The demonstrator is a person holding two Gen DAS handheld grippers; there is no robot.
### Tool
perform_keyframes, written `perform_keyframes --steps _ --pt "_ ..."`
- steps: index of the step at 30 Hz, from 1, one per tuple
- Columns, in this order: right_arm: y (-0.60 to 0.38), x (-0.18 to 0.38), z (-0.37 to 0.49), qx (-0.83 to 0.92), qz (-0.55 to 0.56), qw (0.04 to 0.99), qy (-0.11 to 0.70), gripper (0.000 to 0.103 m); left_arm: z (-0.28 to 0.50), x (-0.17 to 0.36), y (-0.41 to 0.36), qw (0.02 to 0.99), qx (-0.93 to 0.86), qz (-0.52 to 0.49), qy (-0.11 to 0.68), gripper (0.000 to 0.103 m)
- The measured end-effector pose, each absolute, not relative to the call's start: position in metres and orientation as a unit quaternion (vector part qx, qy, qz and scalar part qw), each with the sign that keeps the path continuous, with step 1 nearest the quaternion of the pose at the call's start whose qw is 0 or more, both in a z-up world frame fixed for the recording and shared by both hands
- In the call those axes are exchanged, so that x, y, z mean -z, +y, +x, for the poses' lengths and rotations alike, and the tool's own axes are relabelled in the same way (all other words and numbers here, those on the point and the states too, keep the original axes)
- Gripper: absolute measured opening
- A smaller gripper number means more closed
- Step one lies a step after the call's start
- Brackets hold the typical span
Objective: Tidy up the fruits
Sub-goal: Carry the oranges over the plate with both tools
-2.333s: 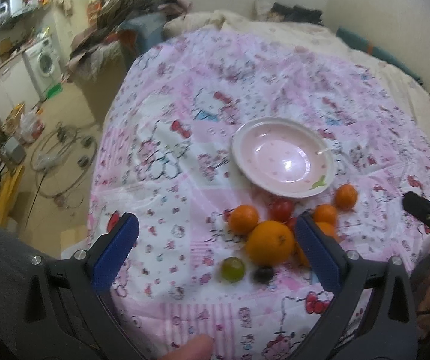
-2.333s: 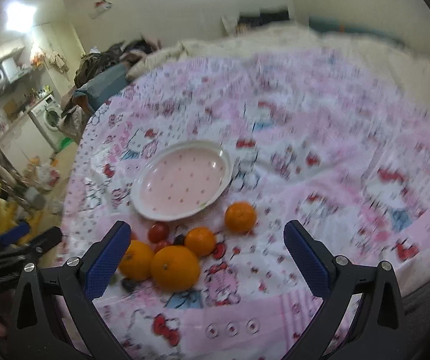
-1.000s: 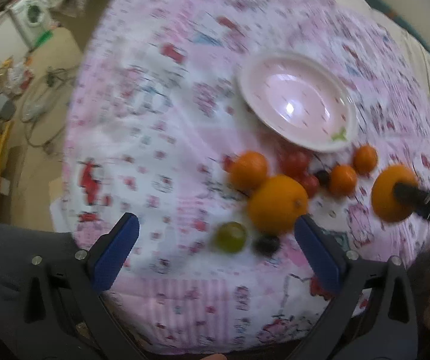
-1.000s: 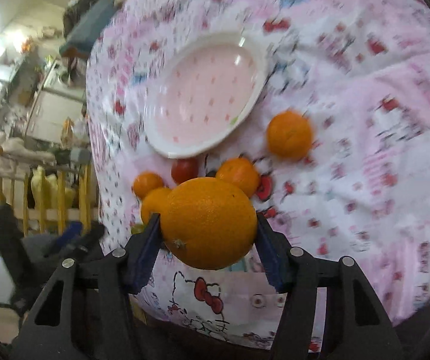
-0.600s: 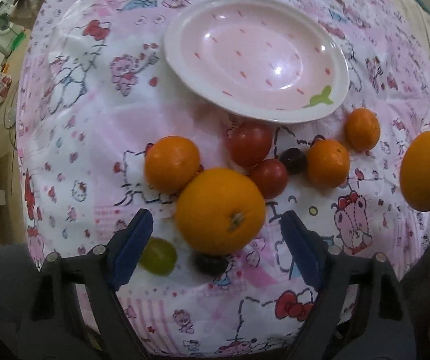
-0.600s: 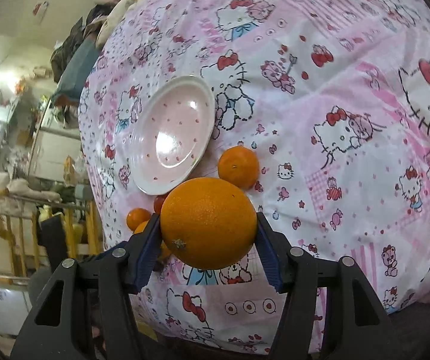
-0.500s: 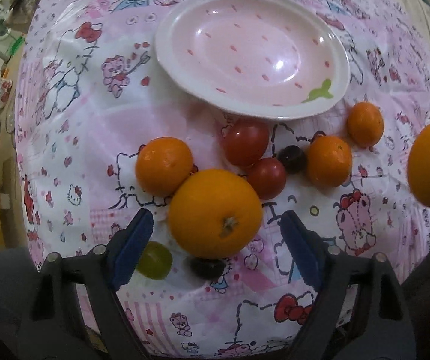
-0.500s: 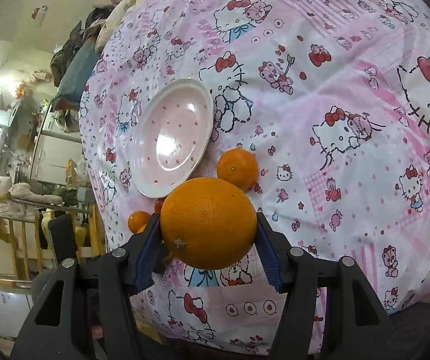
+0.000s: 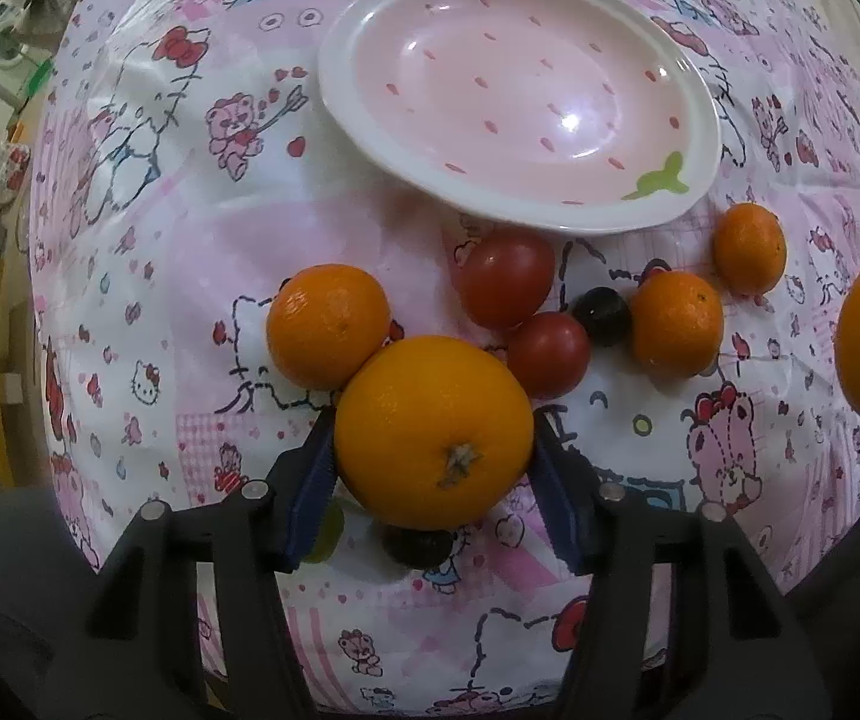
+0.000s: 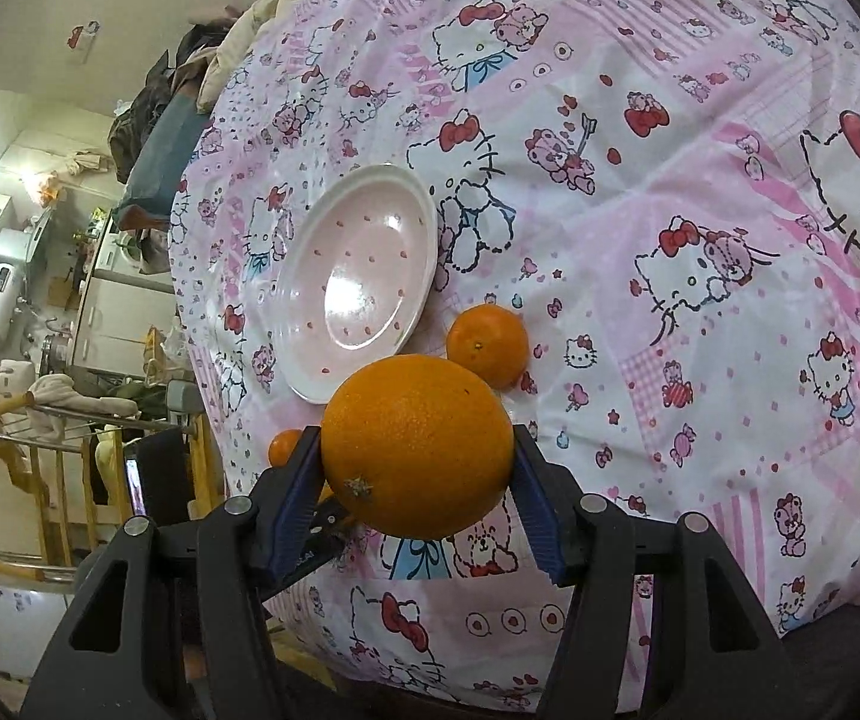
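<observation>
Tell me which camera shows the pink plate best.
The left wrist view: the pink plate fills the upper frame, nearly face-on, its whole rim and green leaf mark clear. In the right wrist view it appears smaller and foreshortened, with nothing on it.

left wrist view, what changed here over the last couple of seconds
The left gripper moved down to the fruit pile and shut on the large orange, which it had only hovered over with open jaws. The right gripper took the other large orange and lifted it. The pink plate, tomatoes and small oranges stayed put.
</observation>
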State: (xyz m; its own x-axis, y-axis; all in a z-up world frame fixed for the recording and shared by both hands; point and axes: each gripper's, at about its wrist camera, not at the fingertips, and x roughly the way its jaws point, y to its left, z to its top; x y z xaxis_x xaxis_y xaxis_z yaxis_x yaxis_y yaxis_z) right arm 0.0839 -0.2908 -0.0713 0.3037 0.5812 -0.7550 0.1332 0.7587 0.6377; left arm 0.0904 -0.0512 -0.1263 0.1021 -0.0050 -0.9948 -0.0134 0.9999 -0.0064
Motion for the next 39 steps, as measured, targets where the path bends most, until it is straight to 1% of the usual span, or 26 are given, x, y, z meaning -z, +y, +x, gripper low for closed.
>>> perform_keyframes --steps 8,22,27,39 --pt "-0.289 0.071 0.083 -0.151 0.307 0.747 0.57 0.062 0.072 0.107 -0.032 0.749 0.006 -0.034 0.662 0.055" --pt "-0.287 0.059 0.079 -0.145 0.278 0.773 0.551 0.062 0.049 0.034 -0.005 0.788 0.03 -0.048 0.613 0.055" --pt "-0.286 0.047 0.081 -0.156 0.273 0.785 0.533 0.062 0.062 0.014 -0.006 0.804 0.028 -0.042 0.592 0.055" --pt "-0.281 0.024 0.114 -0.182 0.25 0.808 0.502 0.062 0.117 0.011 0.006 0.82 0.012 -0.018 0.572 0.055"
